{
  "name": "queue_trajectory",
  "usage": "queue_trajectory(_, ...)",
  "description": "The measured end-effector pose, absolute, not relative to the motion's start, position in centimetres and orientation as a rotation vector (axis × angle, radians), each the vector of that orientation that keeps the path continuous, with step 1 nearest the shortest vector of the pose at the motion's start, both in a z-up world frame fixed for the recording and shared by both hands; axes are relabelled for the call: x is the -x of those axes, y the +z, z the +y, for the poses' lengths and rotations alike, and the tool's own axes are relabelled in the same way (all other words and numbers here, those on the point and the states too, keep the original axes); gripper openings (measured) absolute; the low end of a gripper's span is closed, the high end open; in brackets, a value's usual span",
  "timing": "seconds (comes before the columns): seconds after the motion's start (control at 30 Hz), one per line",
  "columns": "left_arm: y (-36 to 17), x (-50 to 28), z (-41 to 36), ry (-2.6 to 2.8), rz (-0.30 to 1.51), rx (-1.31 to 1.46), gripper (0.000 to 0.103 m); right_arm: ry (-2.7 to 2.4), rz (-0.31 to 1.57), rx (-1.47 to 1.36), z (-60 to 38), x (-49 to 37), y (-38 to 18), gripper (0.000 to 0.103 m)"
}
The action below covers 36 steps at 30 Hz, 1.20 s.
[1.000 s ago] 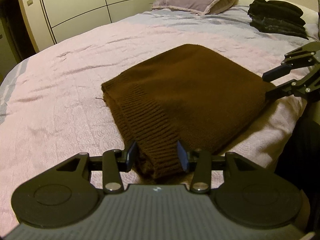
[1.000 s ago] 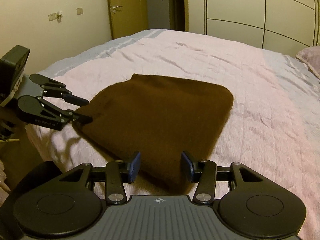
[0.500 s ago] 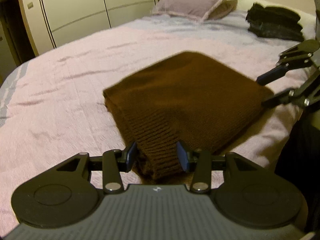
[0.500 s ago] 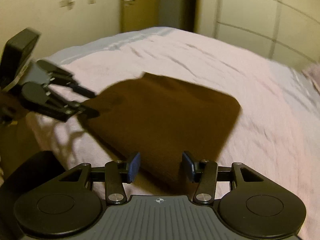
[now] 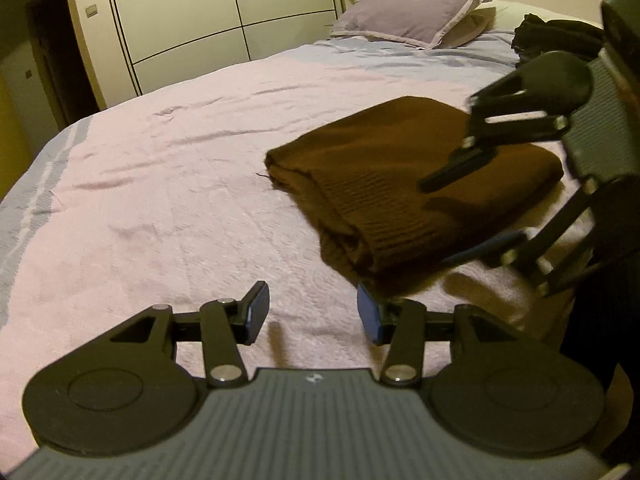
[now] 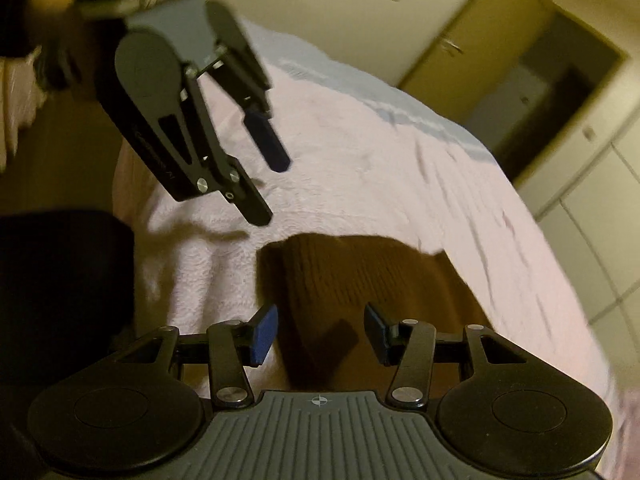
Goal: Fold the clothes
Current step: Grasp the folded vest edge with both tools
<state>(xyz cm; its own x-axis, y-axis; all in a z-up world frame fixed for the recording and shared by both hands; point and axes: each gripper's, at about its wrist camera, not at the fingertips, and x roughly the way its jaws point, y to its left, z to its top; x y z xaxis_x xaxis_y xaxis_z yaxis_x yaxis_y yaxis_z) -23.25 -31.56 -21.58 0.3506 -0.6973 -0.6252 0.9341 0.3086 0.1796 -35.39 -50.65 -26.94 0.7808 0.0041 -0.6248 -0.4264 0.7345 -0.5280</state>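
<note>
A folded brown knitted sweater (image 5: 404, 184) lies on the pink quilted bedspread (image 5: 180, 184) near the bed's near edge, its ribbed hem turned toward the left wrist camera. No containers show in either view.

The left gripper (image 5: 312, 312) hangs over bare bedspread just beside the sweater's near corner, its blue-padded fingers (image 5: 256, 308) spread apart with nothing between them — the right-hand pad sits almost at the folded corner, though whether it touches the knit cannot be told. In the right wrist view this same gripper (image 6: 270, 188) appears tilted, above the pink cover near the bed's edge, clear of the sweater (image 6: 360, 280).

The right gripper (image 6: 318, 334) is directly over the sweater, its jaws wide apart and gripping nothing; brown knit fills the gap below them. From the left wrist view the right gripper (image 5: 468, 212) reaches in from the right side, one finger above the sweater's top face and the other low beside its near edge — apart from each other.

Toward the head of the bed rest a lilac pillow (image 5: 404, 16) and a pile of dark folded clothes (image 5: 556, 36). A pale panelled wardrobe (image 5: 208, 12) stands along the far side.
</note>
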Motion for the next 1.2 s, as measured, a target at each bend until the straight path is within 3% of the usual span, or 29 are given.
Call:
queue_trajectory(0.03, -21.8, 23.3, -31.7, -1.137, 0.482, -0.578, 0.044, 0.259, 0.644, 0.745, -50.5, 35.1, -27.4, 0.05)
queue_trajectory(0.07, -21.9, 23.3, -31.8, -1.137, 0.479, -0.582, 0.044, 0.258, 0.64, 0.756, -50.5, 34.9, -27.7, 0.041)
queue_trajectory(0.1, -22.0, 23.3, -31.9, -1.137, 0.476, -0.585, 0.044, 0.253, 0.635, 0.734, -50.7, 34.8, -27.7, 0.017)
queue_trajectory(0.23, -22.0, 23.2, -31.5, -1.134, 0.472, -0.56, 0.044, 0.186, 0.543, 0.532, -53.3, 35.5, -25.8, 0.016)
queue_trajectory(0.47, -21.9, 22.8, -30.9, -1.107, 0.463, -0.576, 0.044, 0.216, 0.559, 0.655, -51.3, 35.6, -28.3, 0.016)
queue_trajectory(0.6, -21.4, 23.4, -30.9, -1.124, 0.429, -0.613, 0.047, 0.209, 0.563, 0.688, -51.2, 36.1, -29.5, 0.024)
queue_trajectory(0.8, -20.7, 26.2, -33.0, -1.228, 0.226, -0.842, 0.054, 0.153, 0.557, 0.582, -53.0, 39.2, -27.5, 0.029)
queue_trajectory(0.83, -20.9, 26.9, -33.5, -1.241, 0.17, -0.915, 0.055, 0.135, 0.56, 0.586, -53.5, 40.0, -27.3, 0.031)
queue_trajectory(0.9, -21.5, 28.1, -34.7, -1.262, 0.087, -1.024, 0.055, 0.094, 0.57, 0.615, -54.3, 41.7, -27.3, 0.044)
queue_trajectory(1.0, -22.3, 29.4, -36.3, -1.293, -0.01, -1.157, 0.055, 0.042, 0.597, 0.629, -55.3, 44.0, -27.5, 0.045)
queue_trajectory(1.07, -22.5, 29.3, -37.3, -1.323, 0.002, -1.176, 0.053, 0.011, 0.612, 0.576, -56.6, 45.0, -27.2, 0.045)
queue_trajectory(1.2, -22.7, 28.7, -38.6, -1.346, 0.044, -1.208, 0.034, -0.042, 0.638, 0.596, -58.1, 46.0, -27.3, 0.045)
